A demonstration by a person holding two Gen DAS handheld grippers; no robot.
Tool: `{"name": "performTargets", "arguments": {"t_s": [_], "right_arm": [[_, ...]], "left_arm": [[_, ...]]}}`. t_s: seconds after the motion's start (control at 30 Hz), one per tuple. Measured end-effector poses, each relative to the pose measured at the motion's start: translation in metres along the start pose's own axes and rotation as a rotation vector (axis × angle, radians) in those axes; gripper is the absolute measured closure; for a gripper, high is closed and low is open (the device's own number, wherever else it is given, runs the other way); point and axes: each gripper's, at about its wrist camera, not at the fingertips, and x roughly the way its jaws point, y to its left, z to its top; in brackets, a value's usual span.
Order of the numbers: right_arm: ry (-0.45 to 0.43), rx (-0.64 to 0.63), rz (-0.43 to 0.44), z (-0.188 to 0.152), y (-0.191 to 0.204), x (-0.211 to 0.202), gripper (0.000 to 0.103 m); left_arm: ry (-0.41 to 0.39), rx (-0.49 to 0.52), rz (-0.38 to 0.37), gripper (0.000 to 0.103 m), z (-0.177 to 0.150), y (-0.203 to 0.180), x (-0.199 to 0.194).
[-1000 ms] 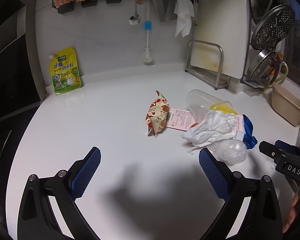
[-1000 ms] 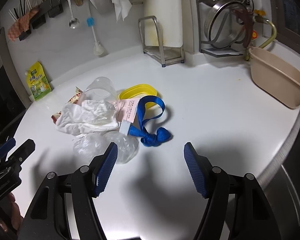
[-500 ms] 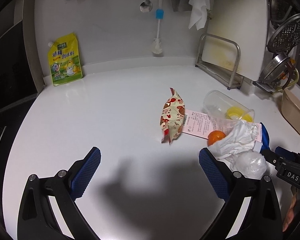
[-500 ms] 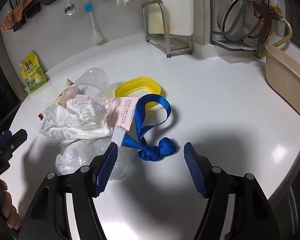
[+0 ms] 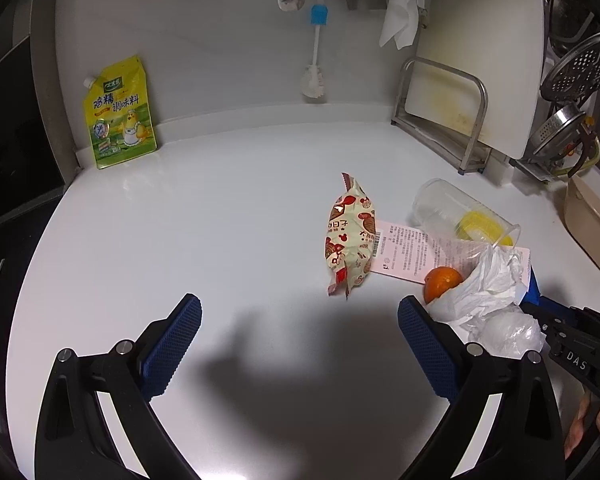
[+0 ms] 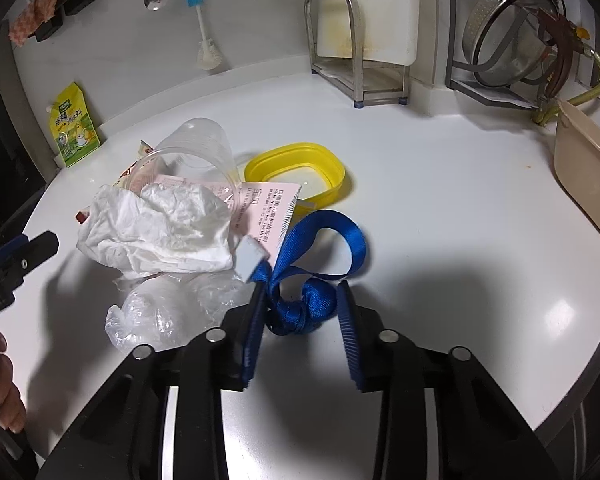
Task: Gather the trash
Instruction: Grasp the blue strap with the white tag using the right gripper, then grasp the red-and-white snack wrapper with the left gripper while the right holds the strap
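A pile of trash lies on the white counter (image 5: 220, 240): a snack wrapper (image 5: 350, 236), a pink leaflet (image 5: 410, 254), a clear plastic cup (image 6: 196, 152), a yellow lid (image 6: 300, 174), crumpled white tissue (image 6: 160, 236), a clear plastic bag (image 6: 160, 316), an orange (image 5: 442, 280) and a knotted blue strap (image 6: 304, 308). My right gripper (image 6: 302, 330) has its jaws narrowed around the strap's knot, pads close on both sides. My left gripper (image 5: 300, 344) is open and empty above bare counter, left of the pile.
A yellow seasoning pouch (image 5: 118, 114) leans on the back wall. A metal rack with a cutting board (image 6: 364, 28), strainers (image 6: 512, 28) and a beige tub (image 6: 588, 176) stand at the back right. The counter edge curves near the right.
My right gripper has moved forward over the blue strap and narrowed its jaws around the knot. My left gripper has shifted left, bringing the orange into view.
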Motion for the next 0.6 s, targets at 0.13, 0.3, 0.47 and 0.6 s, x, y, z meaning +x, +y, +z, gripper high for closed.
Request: {"name": "performTargets", "arguments": {"t_s": [0.13, 0.3, 0.47, 0.6], "right_arm": [[-0.025, 0.017, 0.009, -0.003, -0.003, -0.008, 0.077], [-0.062, 0.05, 0.019, -0.005, -0.01, -0.021, 0.079], [-0.084, 0.086, 0.016, -0.006, -0.021, -0.031, 0.079], [-0.092, 0.104, 0.022, -0.005, -0.027, -0.034, 0.079]], "left_arm": [[-0.002, 0.009, -0.011, 0.006, 0.01, 0.001, 0.001], [-0.003, 0.013, 0.001, 0.006, 0.018, 0.001, 0.011], [0.008, 0.039, 0.022, 0.006, 0.026, -0.01, 0.029], [0.041, 0.07, 0.022, 0.006, 0.032, -0.021, 0.049]]}}
